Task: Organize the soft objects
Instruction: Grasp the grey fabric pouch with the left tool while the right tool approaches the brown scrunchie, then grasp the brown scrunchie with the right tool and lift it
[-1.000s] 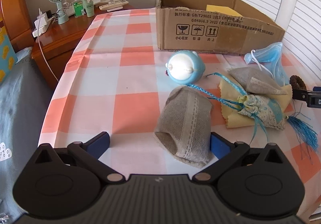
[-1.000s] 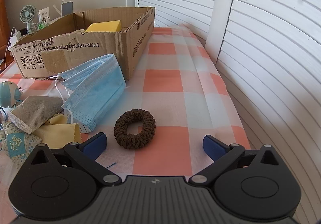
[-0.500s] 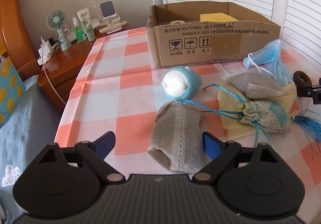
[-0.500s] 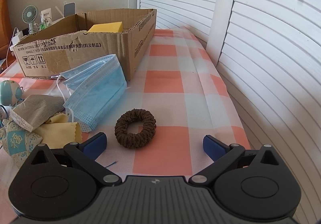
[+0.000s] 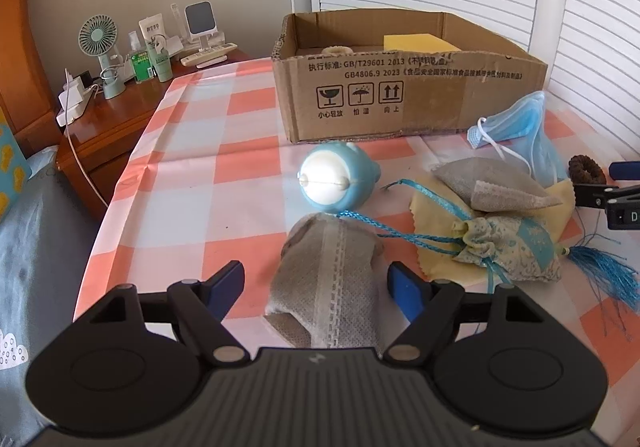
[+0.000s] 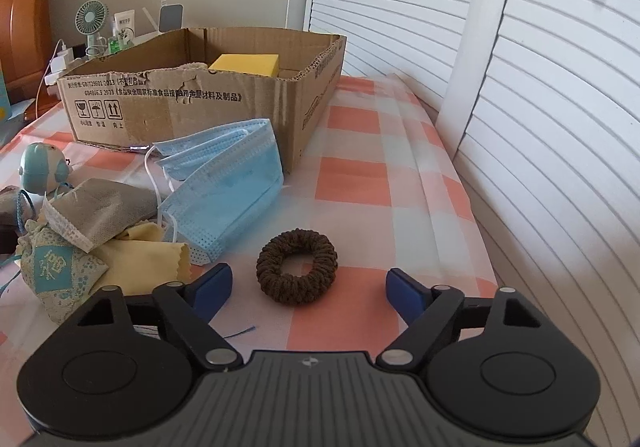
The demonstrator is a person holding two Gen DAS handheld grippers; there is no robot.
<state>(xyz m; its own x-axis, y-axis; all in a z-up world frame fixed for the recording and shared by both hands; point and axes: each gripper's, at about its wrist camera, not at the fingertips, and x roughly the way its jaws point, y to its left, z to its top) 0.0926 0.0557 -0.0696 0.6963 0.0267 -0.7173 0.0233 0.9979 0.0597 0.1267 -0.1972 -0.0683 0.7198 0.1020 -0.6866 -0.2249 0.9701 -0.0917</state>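
Note:
My left gripper point(image 5: 318, 281) is open, its fingers either side of a grey fabric pouch point(image 5: 328, 279) lying on the checked tablecloth. My right gripper point(image 6: 308, 287) is open, with a brown hair scrunchie point(image 6: 297, 271) between and just ahead of its fingers. Beyond lie a blue round soft toy point(image 5: 336, 179), a second grey pouch point(image 5: 488, 183), a patterned drawstring sachet point(image 5: 512, 243) on a yellow cloth point(image 5: 436, 251), and a blue face mask point(image 6: 228, 183). An open cardboard box point(image 5: 400, 95) at the back holds a yellow sponge point(image 6: 246, 65).
A wooden bedside table point(image 5: 116, 119) at the left carries a small fan point(image 5: 100, 43), bottles and a charger. White slatted shutters point(image 6: 540, 87) run along the right edge of the table. The right gripper shows at the left wrist view's right edge point(image 5: 612, 199).
The left gripper has tilted up and drawn closer around the grey pouch. The right gripper has moved slightly nearer the scrunchie.

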